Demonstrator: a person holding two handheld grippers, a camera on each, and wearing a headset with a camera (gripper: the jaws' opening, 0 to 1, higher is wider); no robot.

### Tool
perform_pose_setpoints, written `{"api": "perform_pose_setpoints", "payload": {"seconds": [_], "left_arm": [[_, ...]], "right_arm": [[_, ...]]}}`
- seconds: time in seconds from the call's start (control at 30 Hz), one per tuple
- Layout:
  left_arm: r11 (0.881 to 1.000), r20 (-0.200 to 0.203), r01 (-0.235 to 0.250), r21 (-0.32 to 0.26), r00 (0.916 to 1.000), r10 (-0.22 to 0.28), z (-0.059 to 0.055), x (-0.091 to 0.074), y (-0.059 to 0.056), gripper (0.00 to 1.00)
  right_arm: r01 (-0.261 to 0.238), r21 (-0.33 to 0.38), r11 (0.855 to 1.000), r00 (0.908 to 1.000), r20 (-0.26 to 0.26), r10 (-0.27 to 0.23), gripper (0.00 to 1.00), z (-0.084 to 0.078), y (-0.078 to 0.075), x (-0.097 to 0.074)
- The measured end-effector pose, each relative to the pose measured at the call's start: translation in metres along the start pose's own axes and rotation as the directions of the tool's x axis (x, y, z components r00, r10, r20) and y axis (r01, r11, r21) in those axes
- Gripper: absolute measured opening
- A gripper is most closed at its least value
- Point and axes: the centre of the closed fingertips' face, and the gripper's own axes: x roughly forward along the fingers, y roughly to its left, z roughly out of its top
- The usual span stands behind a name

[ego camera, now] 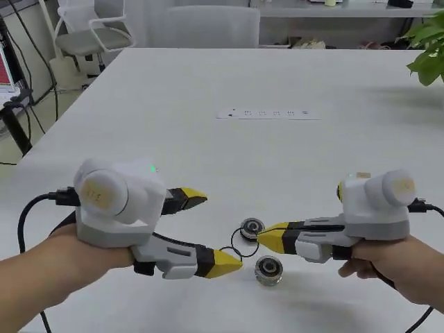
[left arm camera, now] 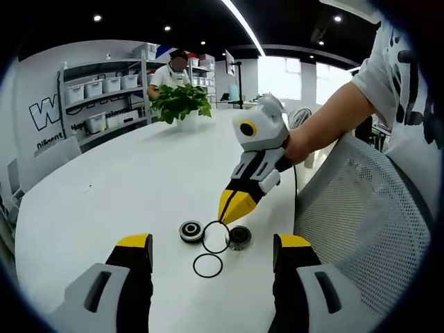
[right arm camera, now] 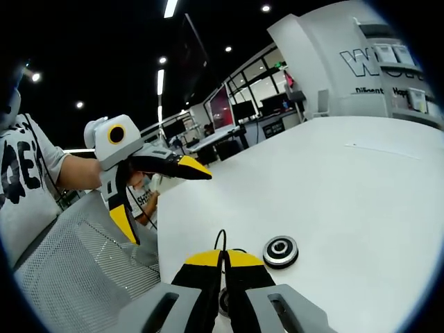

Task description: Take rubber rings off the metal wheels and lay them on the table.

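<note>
Rubber ring (left arm camera: pixel 215 238), thin, light and probably floppy, seems best held by its edge, where the right gripper (right arm camera: pixel 222 255) pinches it; the left gripper (ego camera: pixel 220 229) stands spread.

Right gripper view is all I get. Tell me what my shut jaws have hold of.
Observer: The right gripper pinches a black rubber ring by its edge. The left gripper view shows the whole loop, which your jaws mostly hide from you.
Operator: Report any ring already laid down.
Observer: One loose ring lies flat on the table, just in front of the open left gripper and apart from the ring you hold.
</note>
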Motion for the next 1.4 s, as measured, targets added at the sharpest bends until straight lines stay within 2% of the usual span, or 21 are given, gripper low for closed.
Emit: {"api": "perform_pose_setpoints", "payload": {"seconds": [0.5, 0.7, 1.1, 1.4], "left_arm": [[0.998, -0.003, -0.052, -0.030, 0.9987, 0.052, -0.012, -0.020, 0.016, 0.76], [0.997, -0.014, -0.061, -0.042, 0.9981, 0.060, -0.020, -0.025, 0.017, 0.76], [0.995, -0.018, -0.081, -0.061, 0.9967, 0.080, -0.025, -0.033, 0.020, 0.76], [0.993, -0.025, -0.087, -0.073, 0.9960, 0.086, -0.029, -0.035, 0.022, 0.75]], "right_arm": [[-0.033, -0.005, 0.999, 0.9985, -0.043, 0.033, 0.00, -0.005, 0.002, 0.021], [-0.039, -0.006, 0.999, 0.9968, -0.069, 0.039, 0.00, -0.012, 0.001, 0.026], [-0.039, 0.014, 0.999, 0.9944, -0.097, 0.041, 0.00, -0.022, -0.004, 0.035], [-0.015, 0.014, 1.000, 0.9931, -0.116, 0.017, 0.00, -0.028, -0.011, 0.037]]}}
